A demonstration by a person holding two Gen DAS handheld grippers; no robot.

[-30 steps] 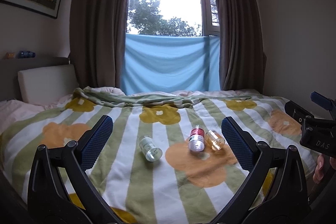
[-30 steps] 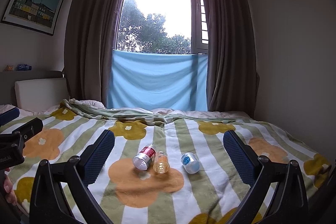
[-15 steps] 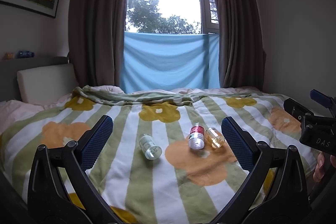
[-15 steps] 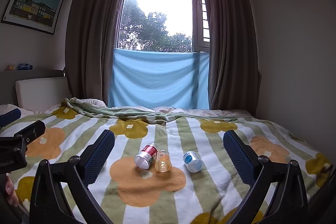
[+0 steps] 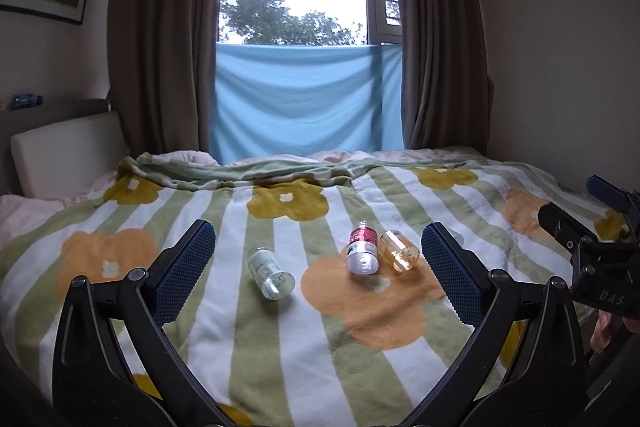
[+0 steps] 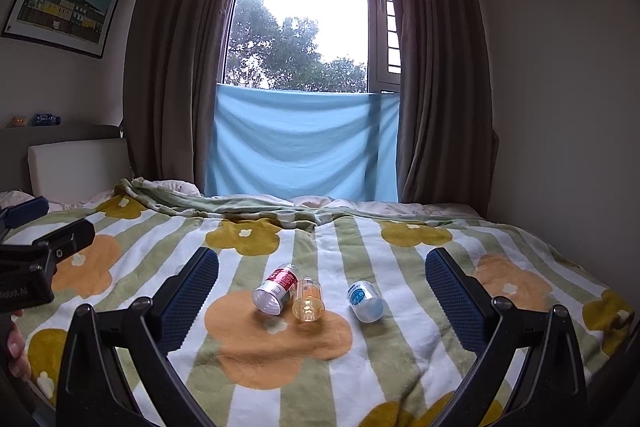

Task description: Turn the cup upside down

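1. Cups lie on their sides on the striped blanket [image 5: 224, 339] ahead of both tongs: red-label cup [image 6: 277, 287] touching amber cup [image 6: 308, 299], blue-label cup [image 6: 365, 301] just right of them.
2. Left gripper [image 5: 318, 269] gapes wide, grasping nothing.
3. Right gripper [image 6: 322, 293] likewise spread, unladen.

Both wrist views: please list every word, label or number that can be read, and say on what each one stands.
"DAS": on the black body of the right gripper, seen from the left wrist.
"Robot AI", first letters cut off: on the black body of the left gripper, seen from the right wrist.
Labels on the red cup, the orange cup, the blue-label cup and the green-label cup: too small and blurred to read.
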